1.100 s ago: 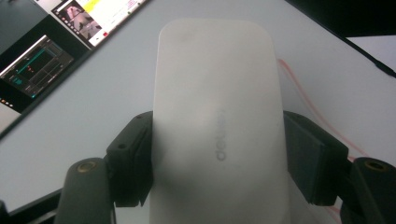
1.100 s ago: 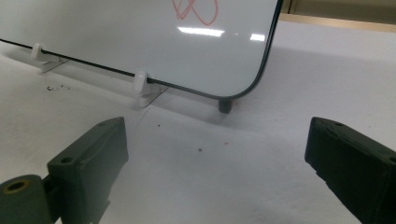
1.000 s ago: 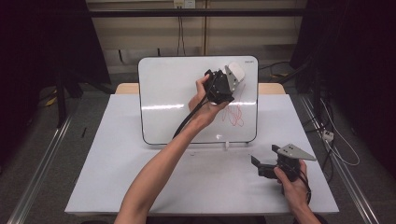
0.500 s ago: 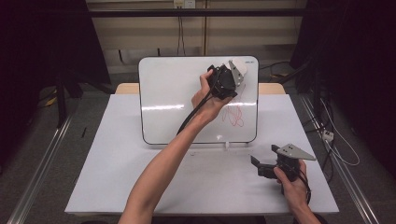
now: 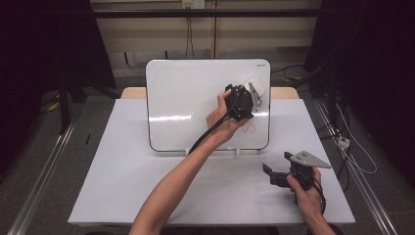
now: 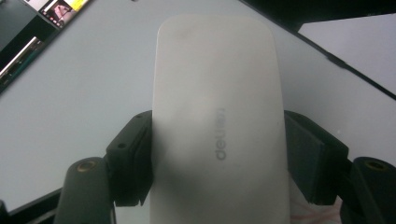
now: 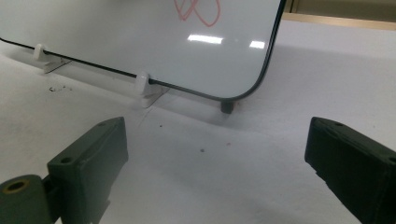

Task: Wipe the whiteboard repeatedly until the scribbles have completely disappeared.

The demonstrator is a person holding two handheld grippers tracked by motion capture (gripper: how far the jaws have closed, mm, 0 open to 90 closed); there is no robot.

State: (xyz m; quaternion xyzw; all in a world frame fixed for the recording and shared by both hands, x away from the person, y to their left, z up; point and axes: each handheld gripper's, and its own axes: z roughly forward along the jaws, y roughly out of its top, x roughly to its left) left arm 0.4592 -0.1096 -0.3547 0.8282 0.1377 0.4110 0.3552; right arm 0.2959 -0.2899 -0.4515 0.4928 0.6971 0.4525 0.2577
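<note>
A white whiteboard (image 5: 186,98) stands upright on clip feet at the back of the table, with a red scribble (image 5: 248,128) near its lower right corner. My left gripper (image 5: 253,94) is shut on a white eraser (image 5: 256,85) held against the board's right side, just above the scribble. In the left gripper view the eraser (image 6: 217,121) sits pinched between both black pads (image 6: 133,158), with the whiteboard (image 6: 84,84) behind it. My right gripper (image 5: 269,175) rests on the table at the front right, open with nothing between its jaws. Ahead of it I see the board's lower corner (image 7: 116,32) and the scribble (image 7: 198,10).
A white sheet (image 5: 122,181) covers the table. The board's white clip feet (image 7: 142,86) rest on it. Dark curtains and a cable-strewn floor surround the table. A cable trails from the left gripper along the forearm.
The left hand has carried the eraser down the right side of the board toward the red scribble. The right hand and its gripper have stayed put.
</note>
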